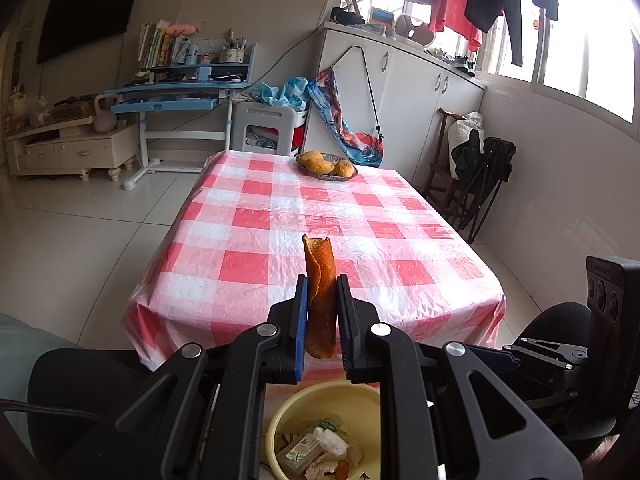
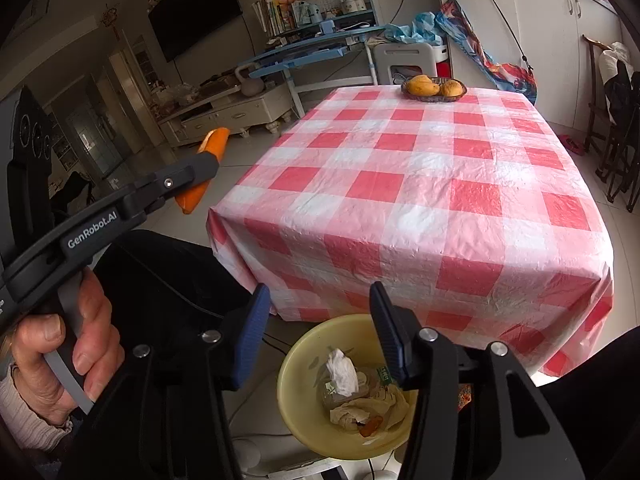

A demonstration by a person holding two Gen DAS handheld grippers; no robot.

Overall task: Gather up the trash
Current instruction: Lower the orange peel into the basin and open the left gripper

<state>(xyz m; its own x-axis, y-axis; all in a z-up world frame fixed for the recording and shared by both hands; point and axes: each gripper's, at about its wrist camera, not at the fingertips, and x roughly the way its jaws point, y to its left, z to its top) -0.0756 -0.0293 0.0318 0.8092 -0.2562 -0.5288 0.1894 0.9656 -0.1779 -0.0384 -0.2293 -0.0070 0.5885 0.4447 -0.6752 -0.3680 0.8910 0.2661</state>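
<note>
Orange peel (image 1: 320, 300), curled and upright, is clamped between the left tongs (image 1: 322, 284) in the left wrist view, above the near edge of the table (image 1: 280, 216) with its red-and-white checked cloth. Below the tongs sits a yellow bowl (image 1: 288, 408) holding tissue, a wrapper and scraps. A dish of fruit (image 1: 326, 165) stands at the table's far end.

From the right wrist view, the right tongs (image 2: 316, 300) hang spread wide with nothing between them, over the bowl (image 2: 296, 364). To the left, a hand (image 2: 68, 352) grips the left tool, whose tongs (image 2: 210, 160) pinch the peel (image 2: 200, 176) off the table's near corner, well above the floor.
</note>
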